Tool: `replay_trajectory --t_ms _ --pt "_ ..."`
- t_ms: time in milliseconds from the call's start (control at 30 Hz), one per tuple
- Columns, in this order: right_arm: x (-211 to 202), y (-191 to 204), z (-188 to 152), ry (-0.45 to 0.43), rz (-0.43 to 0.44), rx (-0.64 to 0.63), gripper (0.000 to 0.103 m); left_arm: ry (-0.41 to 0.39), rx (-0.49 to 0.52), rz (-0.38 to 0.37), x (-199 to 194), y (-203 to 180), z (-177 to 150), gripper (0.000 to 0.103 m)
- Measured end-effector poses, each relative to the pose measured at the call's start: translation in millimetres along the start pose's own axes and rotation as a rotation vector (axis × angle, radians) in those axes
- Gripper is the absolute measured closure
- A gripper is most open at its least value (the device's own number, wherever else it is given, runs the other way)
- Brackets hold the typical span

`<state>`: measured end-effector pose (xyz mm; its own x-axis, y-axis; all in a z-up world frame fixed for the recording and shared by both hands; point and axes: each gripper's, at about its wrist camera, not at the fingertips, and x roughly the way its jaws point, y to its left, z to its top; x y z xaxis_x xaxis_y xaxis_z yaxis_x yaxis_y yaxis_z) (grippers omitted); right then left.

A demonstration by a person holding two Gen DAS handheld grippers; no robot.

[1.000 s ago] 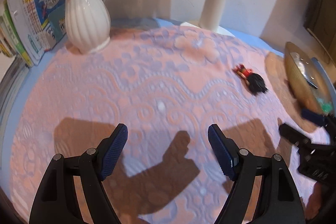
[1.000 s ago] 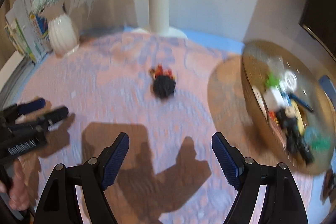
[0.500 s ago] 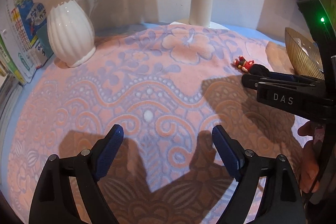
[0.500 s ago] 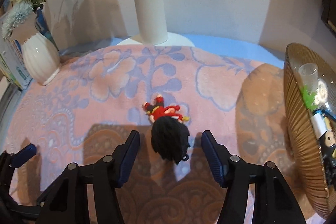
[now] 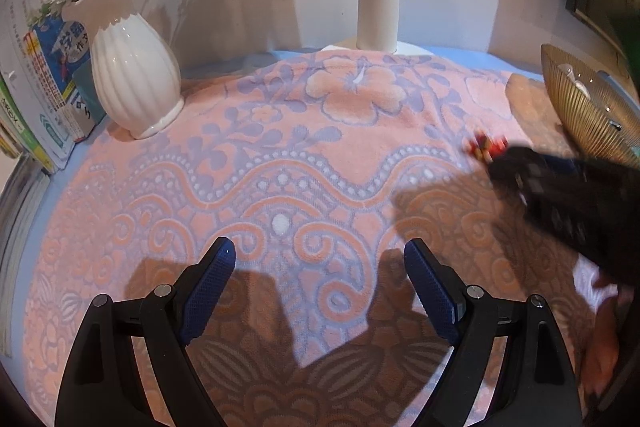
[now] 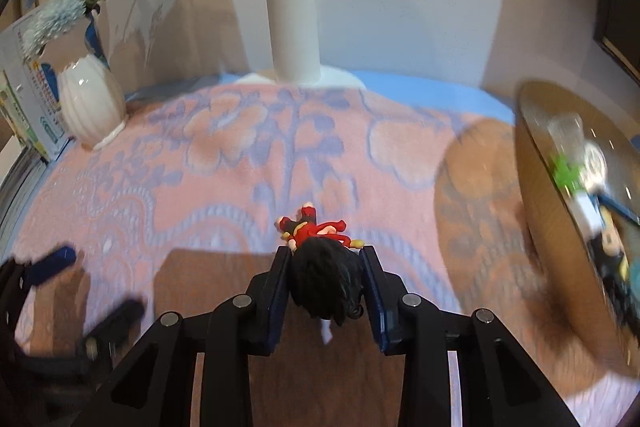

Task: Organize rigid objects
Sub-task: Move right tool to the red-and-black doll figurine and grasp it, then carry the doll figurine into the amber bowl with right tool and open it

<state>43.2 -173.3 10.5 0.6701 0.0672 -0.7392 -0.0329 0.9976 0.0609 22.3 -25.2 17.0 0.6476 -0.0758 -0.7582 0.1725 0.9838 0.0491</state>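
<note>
My right gripper has its blue pads clamped on the big black-haired head of a small red-clothed toy figure, which lies over the pink-and-lilac patterned towel. The ribbed golden bowl of small toys sits to the right. My left gripper hangs wide open above the towel, holding nothing. A white ribbed vase stands far left.

Black-haired, red-clothed figurine between jaws
</note>
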Motion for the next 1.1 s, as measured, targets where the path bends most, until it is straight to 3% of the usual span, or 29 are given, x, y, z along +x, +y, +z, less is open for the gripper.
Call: replay_trajectory --t_ms 200,333,367,400,433,533,633,667,700,867,1000,1100 --pt "-38.1 -10.0 -47.6 0.018 0.032 0.039 0.07 -0.023 -0.005 -0.038 -6.7 1.2 -0.6 0.018" --pt "-60.6 -14.0 -74.8 0.037 0.076 0.061 0.069 -0.003 -0.053 -0.108 -10.5 12.3 -5.7 0.018" --pt "-62.5 -14.8 -77.4 0.04 0.087 0.06 0.064 -0.004 -0.063 -0.112 -11.9 14.7 -6.9 0.018" --pt "-61.8 -15.6 -77.7 0.047 0.114 0.061 0.05 -0.005 -0.083 -0.113 -13.3 17.4 -8.4 0.018" --pt "-60.0 -16.4 -75.6 0.057 0.155 0.063 0.046 0.003 -0.095 -0.115 -12.7 18.1 -9.6 0.018" --pt "-54.7 -13.8 -72.1 0.053 0.133 0.062 0.045 0.05 -0.096 -0.116 -10.4 15.2 -16.4 0.018" --pt "-53.5 -5.0 -70.6 0.048 0.07 0.025 0.053 0.024 -0.068 -0.115 -22.6 8.5 -26.9 0.018" --pt "-53.8 -2.8 -71.4 0.044 0.043 0.013 0.066 0.02 -0.061 -0.117 -25.6 7.2 -29.3 0.018" --pt "-55.5 -1.5 -72.7 0.037 0.03 0.006 0.071 0.019 -0.056 -0.118 -27.8 6.4 -31.1 0.018" --pt "-84.8 -10.7 -75.0 -0.066 0.06 0.016 0.071 -0.014 -0.053 -0.154 -49.4 6.7 -36.0 0.018" --pt "-113.6 -40.5 -64.2 -0.14 0.033 0.08 0.071 -0.085 -0.047 -0.166 -77.8 0.3 -19.6 0.018" --pt "-141.5 -79.6 -52.3 -0.209 -0.044 0.153 0.071 -0.146 -0.047 -0.195 -95.8 -9.4 1.1 0.018"
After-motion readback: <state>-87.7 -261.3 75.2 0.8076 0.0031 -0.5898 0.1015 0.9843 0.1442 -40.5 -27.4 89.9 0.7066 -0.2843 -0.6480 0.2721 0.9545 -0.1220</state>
